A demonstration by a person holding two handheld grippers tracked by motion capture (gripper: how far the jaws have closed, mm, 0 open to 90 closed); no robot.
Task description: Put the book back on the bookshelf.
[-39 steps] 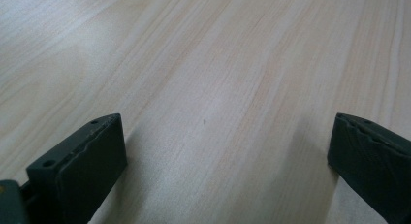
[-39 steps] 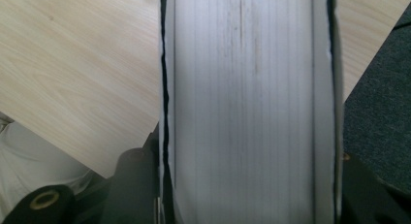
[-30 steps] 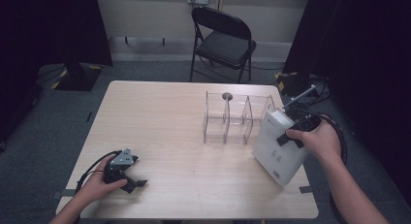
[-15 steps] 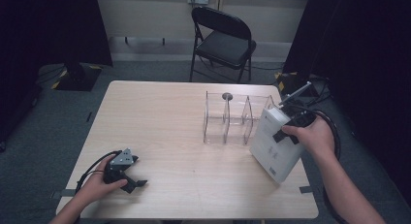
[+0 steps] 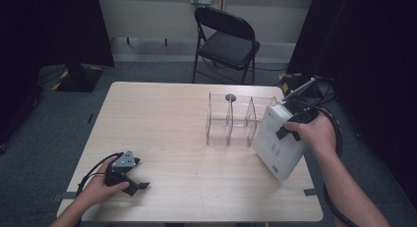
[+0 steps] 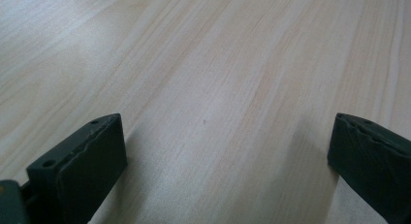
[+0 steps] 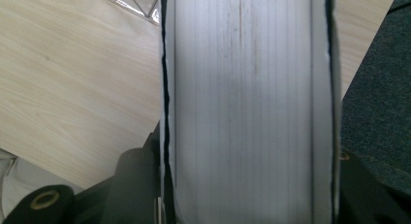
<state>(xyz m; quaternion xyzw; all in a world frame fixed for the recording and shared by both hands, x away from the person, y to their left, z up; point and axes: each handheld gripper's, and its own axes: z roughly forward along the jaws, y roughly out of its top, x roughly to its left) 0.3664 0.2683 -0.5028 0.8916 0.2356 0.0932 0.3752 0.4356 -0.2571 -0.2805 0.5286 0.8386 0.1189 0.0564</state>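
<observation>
The right gripper (image 5: 289,131) holds a thick white book (image 5: 276,142), its jaws pinching across the book's thickness at the upper end; in the right gripper view the page edges (image 7: 247,107) run straight between both jaws. The book hangs tilted, top leaning toward the clear acrylic divider rack (image 5: 231,120), lower corner just above or on the table (image 5: 162,109) near its right edge; contact cannot be confirmed. The grip at one end leaves the other end free to lead, which suits standing the book upright in a rack slot, judged the work in hand.

The left gripper (image 5: 129,180) rests at the near left of the table, jaws spread with bare wood between them in the left gripper view, well apart from the rack and evidently parked out of the way.

Clearances: the rack stands just beside the book's left face, its thin partitions leaving narrow slots. Open table lies left of the rack. The right table edge is close under the book; a slip there risks a fall to the carpeted floor (image 5: 44,133). A folding chair (image 5: 226,40) stands beyond the far edge, no obstruction
</observation>
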